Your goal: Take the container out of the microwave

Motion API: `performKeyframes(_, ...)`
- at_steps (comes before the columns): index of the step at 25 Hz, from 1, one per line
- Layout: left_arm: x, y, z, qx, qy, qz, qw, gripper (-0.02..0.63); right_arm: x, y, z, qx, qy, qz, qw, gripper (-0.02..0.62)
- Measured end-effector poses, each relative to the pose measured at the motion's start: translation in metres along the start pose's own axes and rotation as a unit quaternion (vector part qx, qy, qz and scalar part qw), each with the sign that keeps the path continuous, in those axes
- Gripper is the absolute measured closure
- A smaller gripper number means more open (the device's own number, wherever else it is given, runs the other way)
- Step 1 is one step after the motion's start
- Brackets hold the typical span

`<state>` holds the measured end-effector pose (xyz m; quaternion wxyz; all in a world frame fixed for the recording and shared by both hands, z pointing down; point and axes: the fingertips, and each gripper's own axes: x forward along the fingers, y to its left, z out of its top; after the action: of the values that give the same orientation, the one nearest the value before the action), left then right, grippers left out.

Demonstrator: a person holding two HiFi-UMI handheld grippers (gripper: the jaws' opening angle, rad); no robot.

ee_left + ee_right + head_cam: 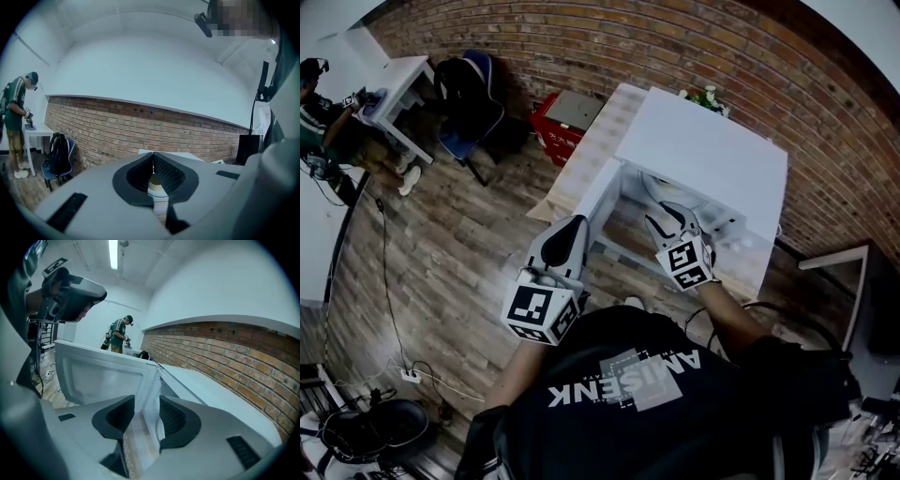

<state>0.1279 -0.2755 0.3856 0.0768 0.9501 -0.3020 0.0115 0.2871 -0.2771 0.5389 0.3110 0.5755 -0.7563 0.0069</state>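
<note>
Brick wall (581,47) runs behind the microwave (703,155), a white box sitting on a patterned table (586,155). The microwave door (598,192) is swung open to the microwave's left, so the cavity is exposed.

Left gripper (577,225) is just outside the open door and points level. Its jaws are clenched together with nothing in them.

Right gripper (667,217) is at the cavity mouth, tilted down. Its jaws are released and spread, and the right gripper view shows only the cavity frame edge and the table between them, no grip on anything.

Container (659,192) is not out yet. A pale rounded shape low inside the cavity, just beyond the right gripper's tips, is probably it, but the outline is too partial to be sure.

Risks, as judgement:
- The right gripper is close to the cavity frame, so a spread jaw could clip the frame or the door edge on the way in.
- A shallow pinch on the rim could let the container tip or slip when pulled.
- The left gripper is near the door, and a bump could swing the door onto the right arm.
</note>
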Motion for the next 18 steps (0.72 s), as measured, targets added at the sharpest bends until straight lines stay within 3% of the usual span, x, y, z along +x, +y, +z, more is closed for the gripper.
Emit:
performKeyframes(6,0.001,-0.001,-0.004,0.002,0.004,0.024,0.9997,0.594,0.025,-0.006,-0.034,-0.050,0.033,0.003,0.998,0.390)
performKeyframes(18,-0.008,0.001,0.004,0.016,-0.004,0.078,0.9968,0.594,0.073,-0.024,-0.080,-0.078,0.077,-0.004,0.994,0.388)
